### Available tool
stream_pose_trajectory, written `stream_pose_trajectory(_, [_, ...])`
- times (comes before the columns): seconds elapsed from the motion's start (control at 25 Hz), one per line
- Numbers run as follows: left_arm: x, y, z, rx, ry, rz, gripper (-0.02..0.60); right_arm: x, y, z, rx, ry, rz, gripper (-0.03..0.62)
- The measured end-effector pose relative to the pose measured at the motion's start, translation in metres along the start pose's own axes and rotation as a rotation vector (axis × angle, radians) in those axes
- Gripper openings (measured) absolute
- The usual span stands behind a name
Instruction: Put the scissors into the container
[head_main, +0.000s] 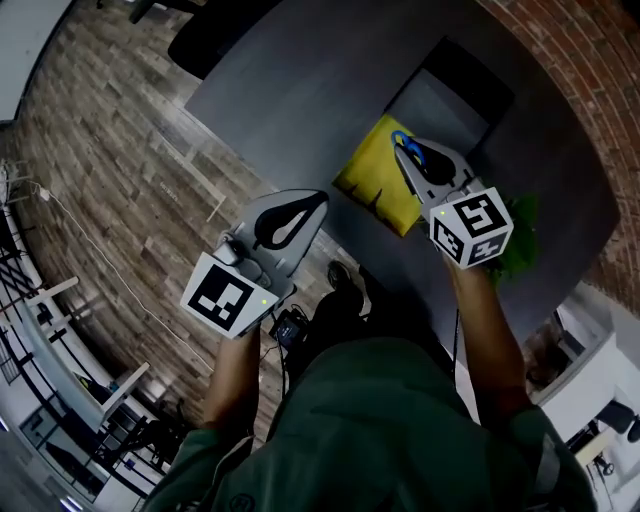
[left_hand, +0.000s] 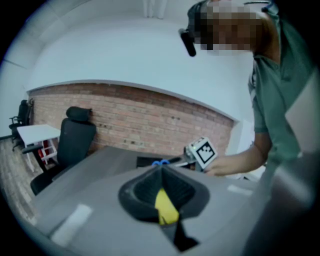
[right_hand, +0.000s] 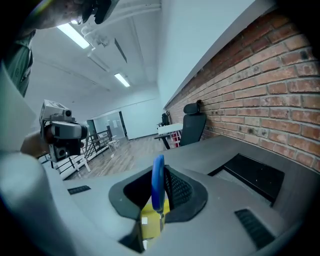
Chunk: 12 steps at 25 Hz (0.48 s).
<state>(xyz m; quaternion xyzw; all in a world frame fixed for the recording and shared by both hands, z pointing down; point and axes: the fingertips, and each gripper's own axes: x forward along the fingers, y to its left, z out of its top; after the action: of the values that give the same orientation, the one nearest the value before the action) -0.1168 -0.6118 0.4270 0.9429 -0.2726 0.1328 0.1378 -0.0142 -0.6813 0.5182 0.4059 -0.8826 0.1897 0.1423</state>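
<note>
Blue-handled scissors (head_main: 403, 136) stick up out of the tip of my right gripper (head_main: 398, 142), which is shut on them above a yellow flat object (head_main: 375, 178). In the right gripper view the blue handle (right_hand: 157, 182) stands between the jaws, with yellow showing below it. A black rectangular container (head_main: 452, 95) lies on the grey table (head_main: 300, 90), just beyond the yellow object. It also shows as a dark tray (right_hand: 256, 175) to the right. My left gripper (head_main: 322, 196) hangs at the table's near edge, shut and holding nothing (left_hand: 161, 169).
A green object (head_main: 517, 248) lies on the table right of my right gripper. A black office chair (left_hand: 74, 137) stands at the table's far side before a brick wall (left_hand: 145, 122). Wooden floor (head_main: 110, 180) lies left of the table.
</note>
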Motion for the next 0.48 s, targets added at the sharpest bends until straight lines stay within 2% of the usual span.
stream_pose_trajectory(0.48, [0.01, 0.025, -0.026, -0.021, 0.014, 0.009, 0.003, 0.039, -0.023, -0.049, -0.075, 0.105, -0.043, 0.048])
